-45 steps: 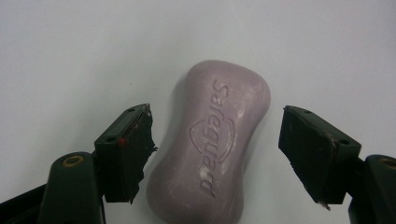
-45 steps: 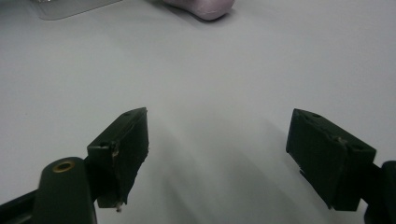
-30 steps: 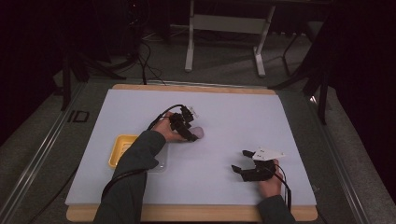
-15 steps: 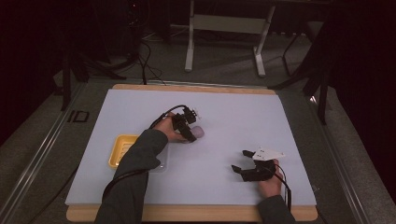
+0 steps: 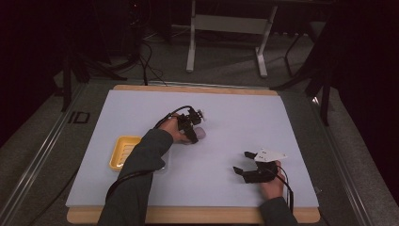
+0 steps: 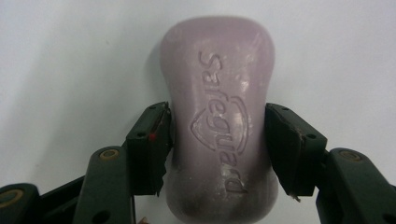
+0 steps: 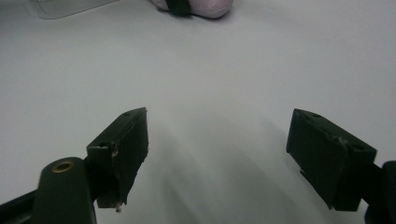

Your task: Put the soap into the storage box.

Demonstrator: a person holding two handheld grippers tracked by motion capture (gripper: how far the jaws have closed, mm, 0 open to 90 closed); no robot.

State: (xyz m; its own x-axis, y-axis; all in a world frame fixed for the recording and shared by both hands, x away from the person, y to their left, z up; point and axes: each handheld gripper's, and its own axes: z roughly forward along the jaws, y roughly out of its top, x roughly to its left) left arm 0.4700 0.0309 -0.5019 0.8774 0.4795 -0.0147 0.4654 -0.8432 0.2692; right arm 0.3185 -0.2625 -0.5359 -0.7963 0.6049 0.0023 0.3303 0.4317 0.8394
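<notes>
A lilac soap bar (image 6: 217,116), embossed "Safeguard", lies flat on the white table sheet (image 5: 235,117) near its middle. My left gripper (image 5: 194,136) reaches it from the left, and both black pads (image 6: 156,140) sit against the bar's narrow waist. Its jaws closed in around the bar and have just eased open slightly, with the bar still between them. The same soap (image 7: 205,7) appears far off in the right gripper view. Toward the front right, my right gripper (image 5: 242,162) rests low over the sheet, jaws wide open (image 7: 217,140) and nothing between them.
A yellow dish (image 5: 123,151) lies on the sheet's left side beside my left forearm. A clear plastic piece (image 7: 70,7) lies near it. The sheet lies on a wooden board (image 5: 188,214); beyond its far edge are dark floor, cables and a metal stand.
The left hand has shifted only slightly at the soap bar. The right hand and its gripper have kept still.
</notes>
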